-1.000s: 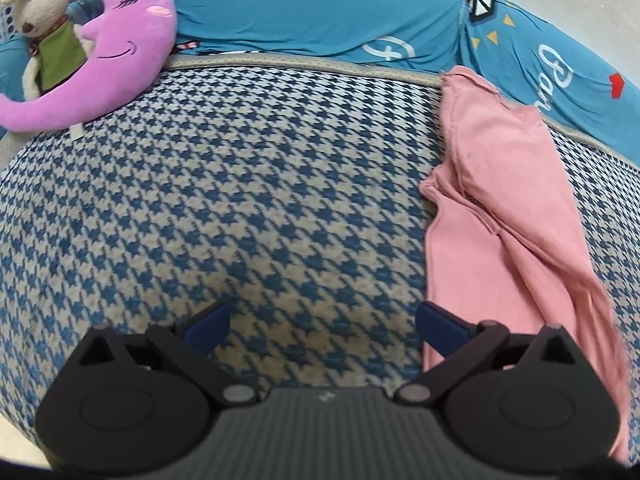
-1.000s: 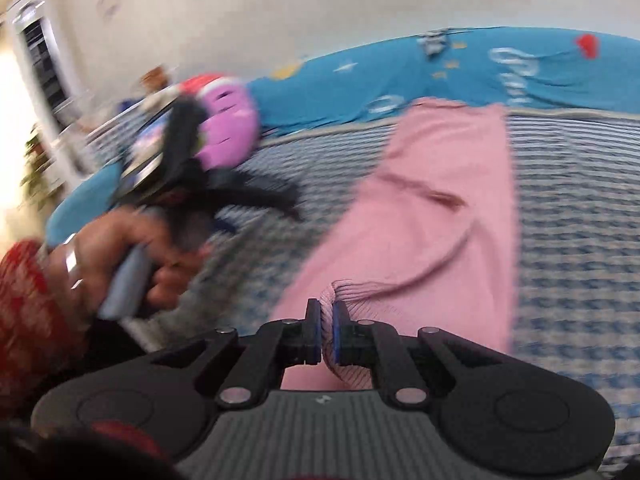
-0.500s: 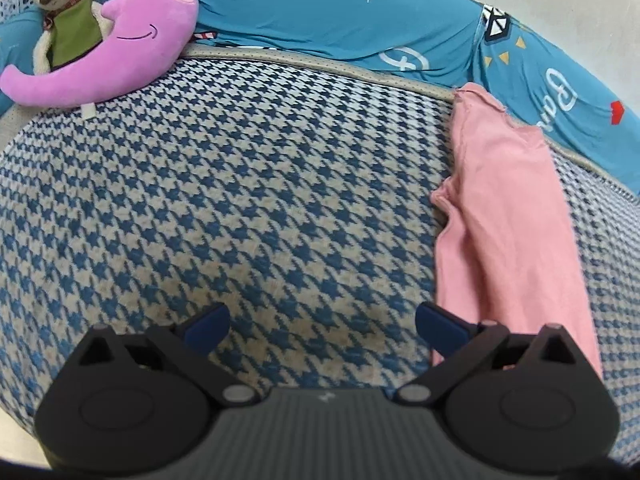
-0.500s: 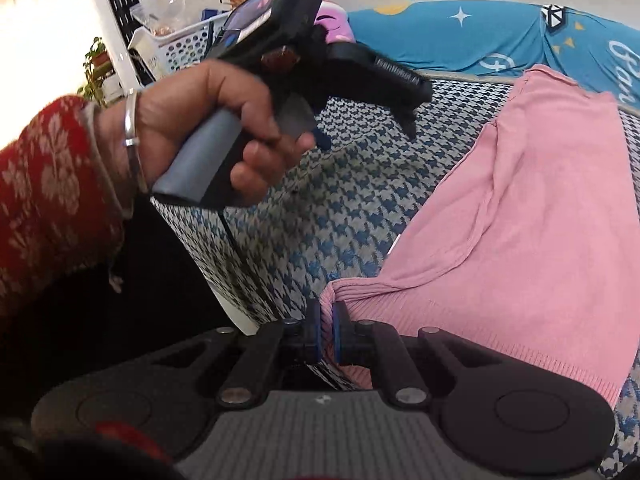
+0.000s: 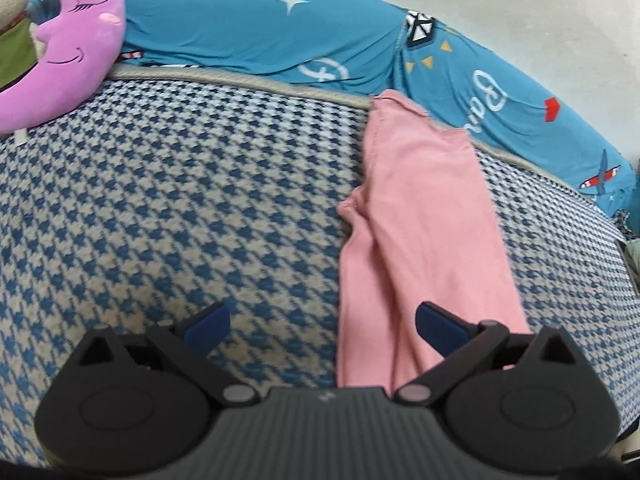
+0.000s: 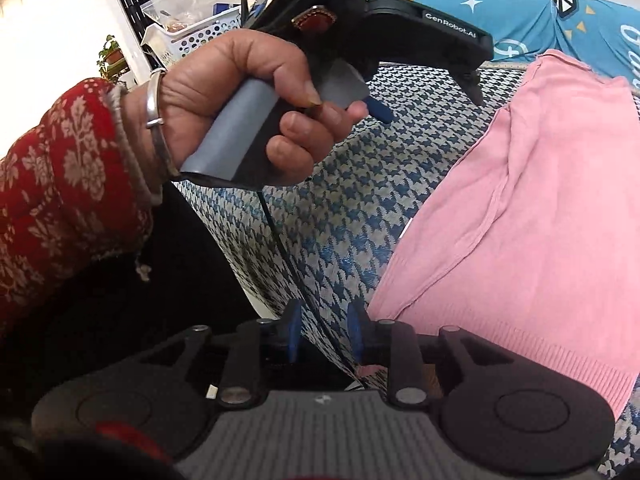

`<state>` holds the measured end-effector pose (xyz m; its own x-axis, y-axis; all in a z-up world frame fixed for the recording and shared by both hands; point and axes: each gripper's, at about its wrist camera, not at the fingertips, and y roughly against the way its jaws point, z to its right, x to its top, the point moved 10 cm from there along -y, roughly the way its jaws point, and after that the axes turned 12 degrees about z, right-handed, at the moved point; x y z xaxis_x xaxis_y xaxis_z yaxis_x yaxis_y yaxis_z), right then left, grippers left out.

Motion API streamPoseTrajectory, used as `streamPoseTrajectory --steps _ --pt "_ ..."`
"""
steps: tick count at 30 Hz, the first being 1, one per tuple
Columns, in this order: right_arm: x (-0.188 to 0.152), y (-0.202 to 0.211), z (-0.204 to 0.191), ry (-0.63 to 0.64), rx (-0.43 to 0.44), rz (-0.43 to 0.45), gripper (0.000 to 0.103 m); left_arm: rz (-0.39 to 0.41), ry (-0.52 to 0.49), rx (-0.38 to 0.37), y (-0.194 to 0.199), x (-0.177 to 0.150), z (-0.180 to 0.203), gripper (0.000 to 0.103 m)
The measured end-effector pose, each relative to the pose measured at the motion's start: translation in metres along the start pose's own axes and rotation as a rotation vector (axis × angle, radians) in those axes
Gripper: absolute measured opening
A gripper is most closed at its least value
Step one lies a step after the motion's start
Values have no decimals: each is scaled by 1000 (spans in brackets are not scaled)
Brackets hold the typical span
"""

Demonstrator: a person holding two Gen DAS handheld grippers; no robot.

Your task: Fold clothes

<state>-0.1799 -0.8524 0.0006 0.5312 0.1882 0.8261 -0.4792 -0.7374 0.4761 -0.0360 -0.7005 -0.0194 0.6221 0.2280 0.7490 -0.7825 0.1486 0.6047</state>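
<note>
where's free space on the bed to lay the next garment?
Biggest bare patch: checked cover between the moon plush, the blue bedding and the pink top, ahead of the left gripper. A narrower strip lies right of the top. Crowded: back edge, and the near corner by the right gripper.

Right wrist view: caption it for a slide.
Right gripper open beside pink top's hem; a hand holds the left gripper above.
</note>
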Motion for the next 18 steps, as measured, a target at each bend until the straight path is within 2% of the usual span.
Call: streamPoseTrajectory --steps 5,11,18 --pt "7 11 22 -29 -82 32 26 7 8 -50 -5 1 15 103" --pt "11 27 67 -111 -301 76 28 10 29 -109 -12 2 30 103" --pt "13 52 109 -197 -483 132 28 14 49 -172 -19 3 47 99"
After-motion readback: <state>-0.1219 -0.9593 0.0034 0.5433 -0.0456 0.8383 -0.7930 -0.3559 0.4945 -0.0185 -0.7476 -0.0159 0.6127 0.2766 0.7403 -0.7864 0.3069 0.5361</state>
